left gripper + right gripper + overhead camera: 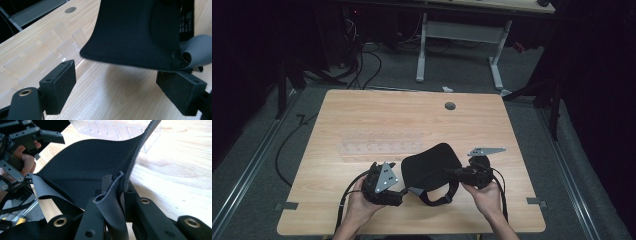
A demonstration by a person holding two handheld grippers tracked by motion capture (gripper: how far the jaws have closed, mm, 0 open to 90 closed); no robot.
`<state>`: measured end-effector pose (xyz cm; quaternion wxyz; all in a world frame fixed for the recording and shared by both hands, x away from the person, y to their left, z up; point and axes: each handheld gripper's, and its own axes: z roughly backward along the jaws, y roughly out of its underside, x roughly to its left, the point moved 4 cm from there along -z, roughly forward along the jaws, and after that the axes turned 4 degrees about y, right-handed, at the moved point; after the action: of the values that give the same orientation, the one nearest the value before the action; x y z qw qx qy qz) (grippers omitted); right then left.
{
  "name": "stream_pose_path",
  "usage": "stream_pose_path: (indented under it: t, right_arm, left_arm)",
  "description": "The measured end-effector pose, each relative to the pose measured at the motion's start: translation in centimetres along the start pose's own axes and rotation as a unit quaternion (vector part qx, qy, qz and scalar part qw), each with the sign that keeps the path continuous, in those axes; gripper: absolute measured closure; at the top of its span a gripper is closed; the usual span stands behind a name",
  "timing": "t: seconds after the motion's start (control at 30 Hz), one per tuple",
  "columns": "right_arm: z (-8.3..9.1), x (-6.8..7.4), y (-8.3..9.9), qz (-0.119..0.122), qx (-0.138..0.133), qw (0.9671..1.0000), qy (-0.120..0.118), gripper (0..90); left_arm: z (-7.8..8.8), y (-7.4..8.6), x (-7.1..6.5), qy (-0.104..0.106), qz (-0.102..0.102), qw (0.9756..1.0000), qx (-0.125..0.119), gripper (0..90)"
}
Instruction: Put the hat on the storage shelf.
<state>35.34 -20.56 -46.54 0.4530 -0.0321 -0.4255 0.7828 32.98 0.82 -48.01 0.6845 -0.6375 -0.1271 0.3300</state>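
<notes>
The right claw (117, 192) is clamped on the pad's (432, 167) right edge, holding it off the desk (362, 115). The left claw (125, 82) stands apart beneath its near-left edge, free to regrip.

- Clear acrylic rack (379, 146) lies flat across the table's (337, 210) middle, just behind the black fabric pad (432, 167); it blocks a straight low pass toward the far edge.
- Pad is held up off the wood by the right gripper (451, 173), clamped on its edge; open room under its raised side.
- Left gripper (404, 192), jaws spread wide, nothing between them, sits just below the pad's near corner.
- Loose strap (434, 199) loops between the two hands; snag risk.
- Far half of the table open, save a round grommet hole (450, 106).
- Side margins free.
</notes>
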Motion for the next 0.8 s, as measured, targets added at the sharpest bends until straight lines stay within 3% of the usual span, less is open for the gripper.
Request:
stream_pose_path:
  t: [0.3,0.6,0.7,0.8]
  right_arm:
    - [-0.7,1.0,-0.1,0.015,0.005,0.9999,-0.003,84.3]
    - [-0.5,1.6,0.2,0.021,-0.004,0.9996,-0.019,84.3]
    - [-0.7,1.6,0.2,0.021,-0.009,0.9994,-0.025,84.2]
    - [-1.0,1.6,0.2,0.015,-0.009,0.9990,-0.041,84.3]
  left_arm:
    - [0.1,0.6,-0.3,0.001,-0.022,0.9997,0.008,25.1]
    - [0.1,0.7,0.0,-0.013,-0.022,0.9996,0.008,32.2]
    - [0.1,0.5,0.1,-0.010,-0.008,0.9999,0.001,39.6]
    - [-0.2,0.6,-0.5,-0.008,-0.022,0.9997,0.007,41.7]
